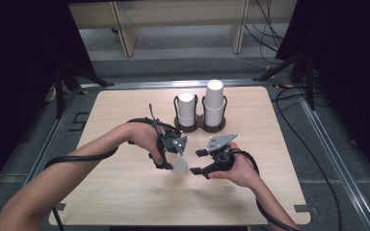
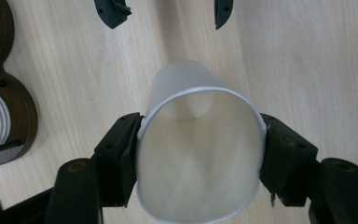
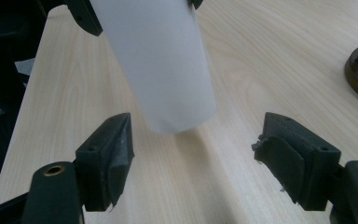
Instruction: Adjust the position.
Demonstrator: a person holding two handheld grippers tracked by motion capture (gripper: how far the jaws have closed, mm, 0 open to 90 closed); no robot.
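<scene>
While the left claw (image 1: 172, 161) clamps a white paper cup (image 1: 179, 165) by its rim, squeezing the mouth slightly oval in the left gripper view (image 2: 200, 154), the cup hangs above the middle of the worktop (image 1: 125, 192), its closed bottom tipped down and toward the right claw (image 1: 200, 161). That claw stands partly open and holds nothing; in the right gripper view its two pads sit on either side of the cup's bottom end (image 3: 161, 70), near it but not touching. The cup's long axis runs from the left claw toward the right one, so the right claw is the one placed to take the free end, probably by closing around the lower wall. Behind them, a dark two-ring holder (image 1: 200, 122) carries two stacks of white cups, well apart from both hands
</scene>
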